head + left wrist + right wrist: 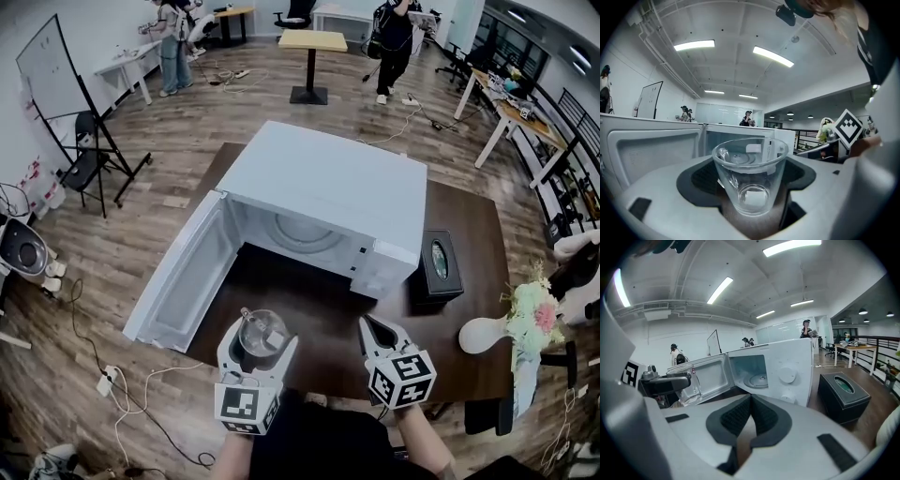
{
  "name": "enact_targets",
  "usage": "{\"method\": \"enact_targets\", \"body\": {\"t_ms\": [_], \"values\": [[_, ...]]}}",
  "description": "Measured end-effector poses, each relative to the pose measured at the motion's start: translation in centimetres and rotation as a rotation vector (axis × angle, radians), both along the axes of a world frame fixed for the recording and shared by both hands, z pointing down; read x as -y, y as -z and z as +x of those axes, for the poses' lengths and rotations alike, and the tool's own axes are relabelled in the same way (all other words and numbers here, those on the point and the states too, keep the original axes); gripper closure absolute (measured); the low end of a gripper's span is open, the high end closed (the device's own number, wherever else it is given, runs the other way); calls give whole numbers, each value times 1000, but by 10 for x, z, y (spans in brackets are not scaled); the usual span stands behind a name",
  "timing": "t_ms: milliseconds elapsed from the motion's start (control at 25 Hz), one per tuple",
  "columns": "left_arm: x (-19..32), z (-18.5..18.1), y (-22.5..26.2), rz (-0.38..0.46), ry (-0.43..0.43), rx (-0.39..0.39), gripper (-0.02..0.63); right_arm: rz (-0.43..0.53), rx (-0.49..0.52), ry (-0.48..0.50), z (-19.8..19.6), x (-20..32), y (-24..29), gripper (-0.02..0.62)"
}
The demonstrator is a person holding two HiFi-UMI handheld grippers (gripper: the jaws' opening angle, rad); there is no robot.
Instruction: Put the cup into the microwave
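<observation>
**Head view.** We see a white microwave (328, 183) on a dark table (473, 234). Its door (183, 281) is swung open to the left. Near us, in front of the open cavity, the left gripper (260, 342) is clamped on a clear glass cup (262, 328), which it holds upright above the table. The right gripper (377, 330) is just to the right of it and apart from it. A black tissue box (439, 267) stands to the right of the microwave. Flowers (530, 309) sit at the table's near right edge.

**Left gripper view.** We see the cup between the two jaws, pressed on both sides by their dark pads. It looks empty. Beyond it is the open microwave, and the right gripper's marker cube (848, 126) shows at the right.

**Right gripper view.** We see the jaws closed together with nothing between them. Ahead, the microwave's round turntable (757, 379) shows inside the cavity. The tissue box is to the right. At the left, the other gripper holds the cup.
</observation>
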State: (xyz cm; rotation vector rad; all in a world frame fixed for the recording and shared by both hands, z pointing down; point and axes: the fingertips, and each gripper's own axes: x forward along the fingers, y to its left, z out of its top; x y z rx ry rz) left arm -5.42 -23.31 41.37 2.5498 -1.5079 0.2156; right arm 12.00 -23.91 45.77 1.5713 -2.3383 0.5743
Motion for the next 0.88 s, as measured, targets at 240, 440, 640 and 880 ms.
{"method": "enact_targets", "body": {"t_ms": [240,440,640,880], "values": [[30,-2,0,-6,-50,-4,216,-13,-13,-48,-2,12,3,601],[56,-2,-6,-19,-88,-12,216,-24,-20,-78,-5,21,2,601],[80,3,-16,-31,-142,-16,216,-34,-6,-126,-3,31,-2,601],[108,8,-29,-42,-195,-18,216,-58,-25,-174,3,39,-9,601]]}}
